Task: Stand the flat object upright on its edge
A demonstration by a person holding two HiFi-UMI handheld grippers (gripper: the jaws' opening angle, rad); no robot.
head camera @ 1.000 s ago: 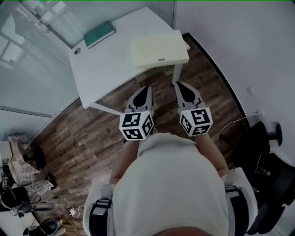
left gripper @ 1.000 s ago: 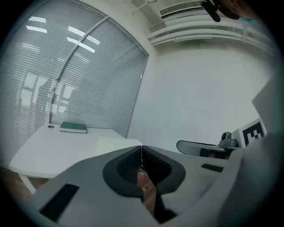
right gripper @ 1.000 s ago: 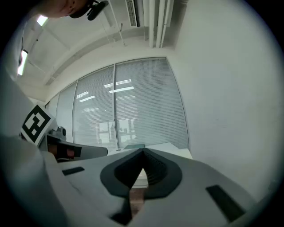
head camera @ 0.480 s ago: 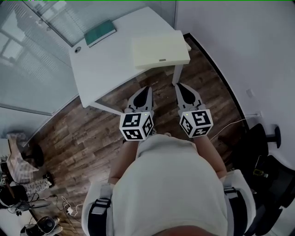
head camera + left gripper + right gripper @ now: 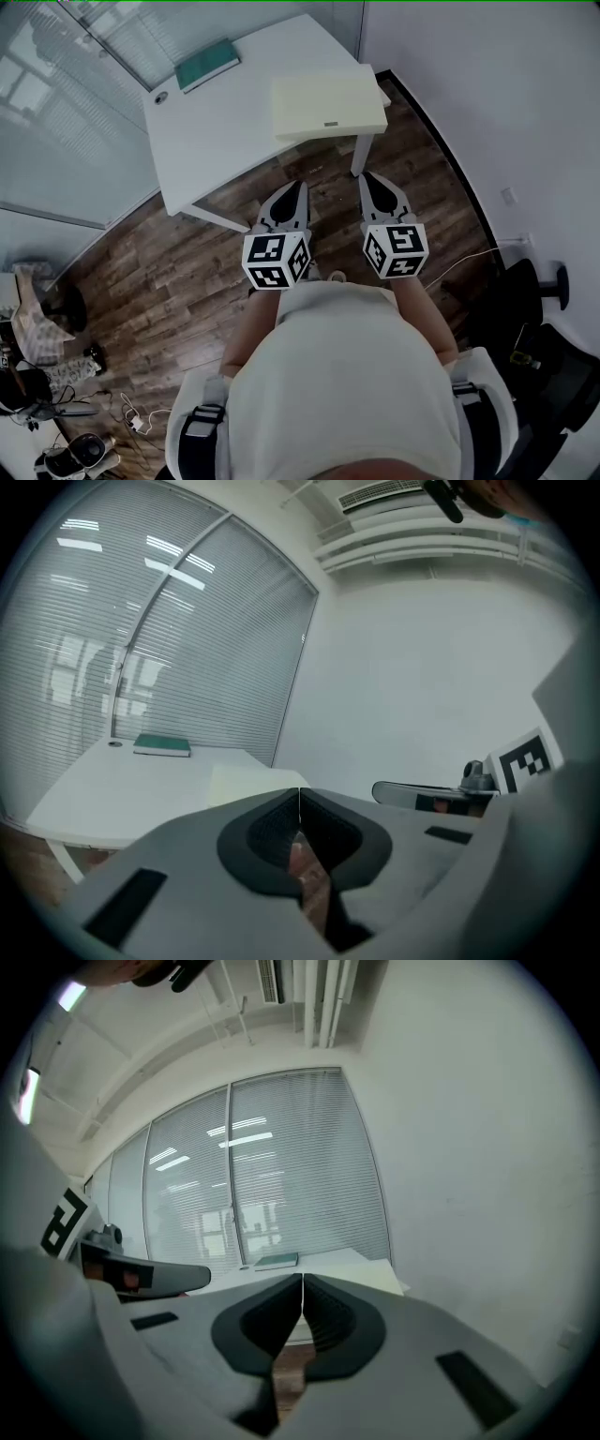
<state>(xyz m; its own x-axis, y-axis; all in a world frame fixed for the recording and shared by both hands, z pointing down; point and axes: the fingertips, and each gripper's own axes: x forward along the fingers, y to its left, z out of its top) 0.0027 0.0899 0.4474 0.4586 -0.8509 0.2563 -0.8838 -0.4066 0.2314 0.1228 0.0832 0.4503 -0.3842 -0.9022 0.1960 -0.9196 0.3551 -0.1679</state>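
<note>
The pale slab lies flat on the near right corner of the table, untouched; I take it for the task's thing, though a green book also lies flat at the far edge. Over the last second almost nothing has changed. The left gripper and right gripper still hang over the floor, short of the table, so the task has not begun. Both pairs of fingers are closed together and hold nothing. The slab's thickness and the small dark mark on its near edge are hard to make out.
</note>
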